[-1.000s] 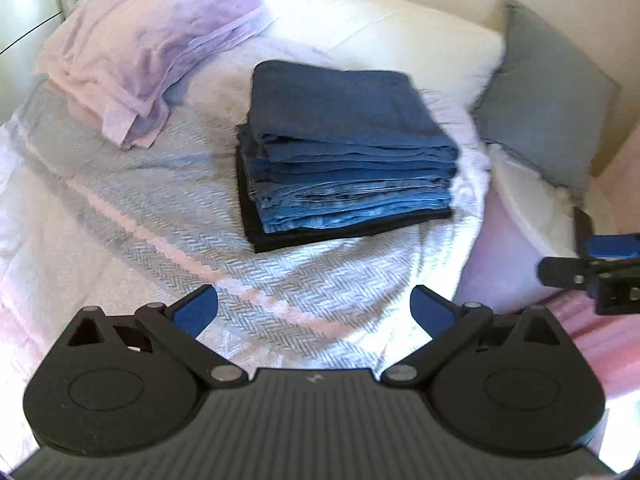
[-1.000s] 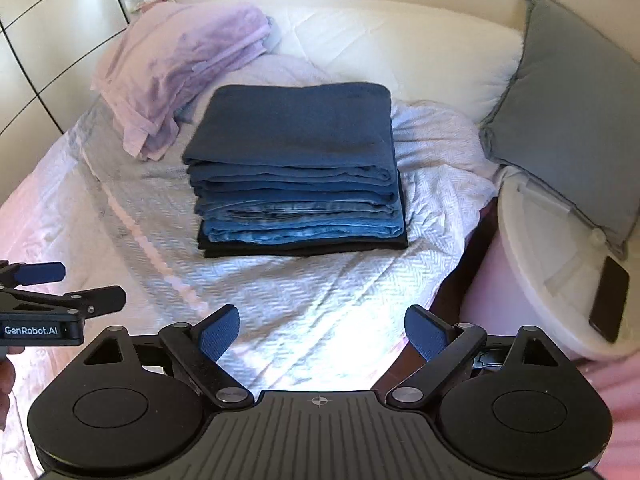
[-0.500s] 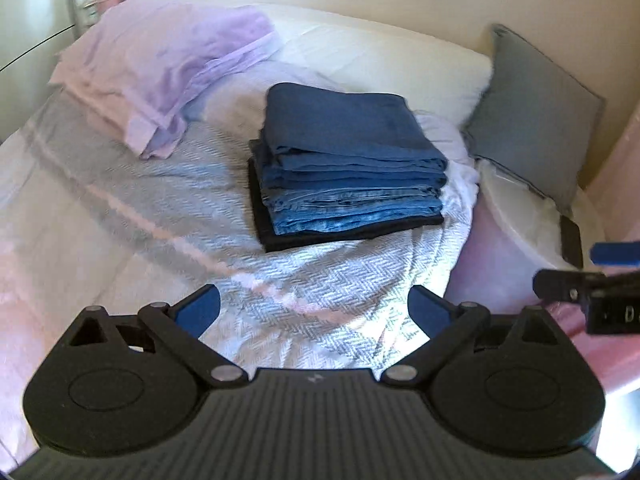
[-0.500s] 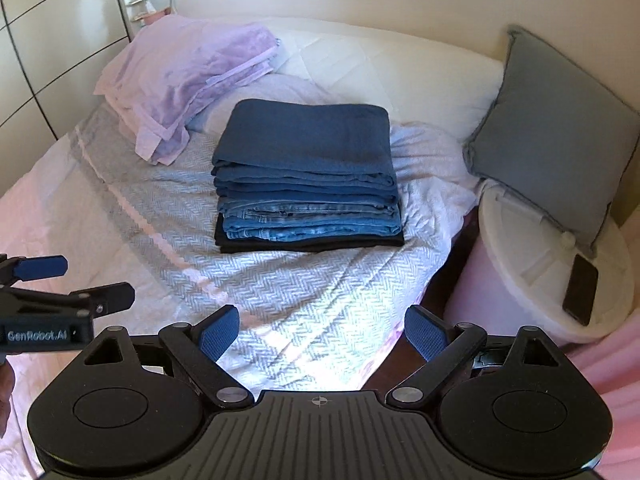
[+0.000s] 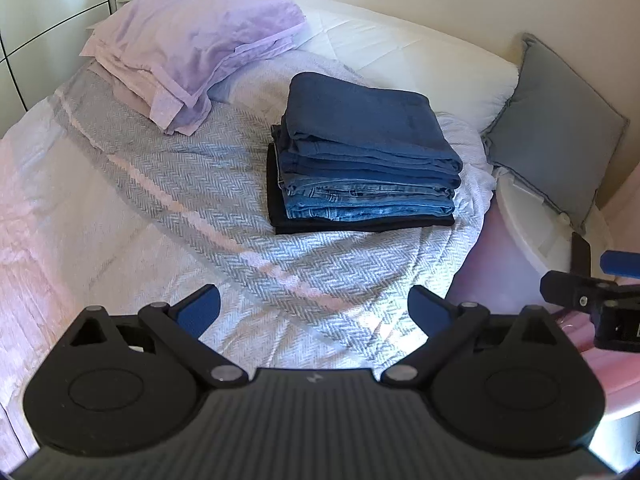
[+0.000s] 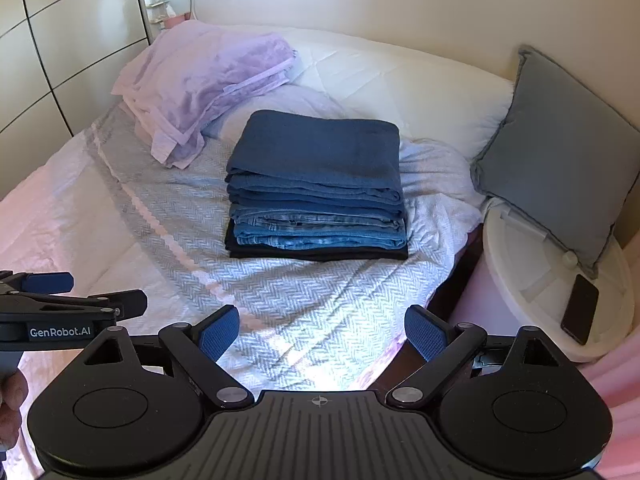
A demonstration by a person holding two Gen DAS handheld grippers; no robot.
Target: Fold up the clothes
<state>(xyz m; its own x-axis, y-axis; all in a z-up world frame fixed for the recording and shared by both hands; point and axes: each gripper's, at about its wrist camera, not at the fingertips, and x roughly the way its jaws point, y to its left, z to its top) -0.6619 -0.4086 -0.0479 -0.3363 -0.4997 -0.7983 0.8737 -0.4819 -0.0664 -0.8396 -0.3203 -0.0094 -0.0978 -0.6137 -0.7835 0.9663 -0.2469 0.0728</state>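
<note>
Both tongs point(image 5: 314, 307) point(image 6: 322, 334) retreated from the folded stack point(image 6: 316, 184), empty.

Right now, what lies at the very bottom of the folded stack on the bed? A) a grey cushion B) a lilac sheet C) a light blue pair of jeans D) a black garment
D: under the blue denim layers of the folded stack, a black garment lies flat against the bedspread.
</note>
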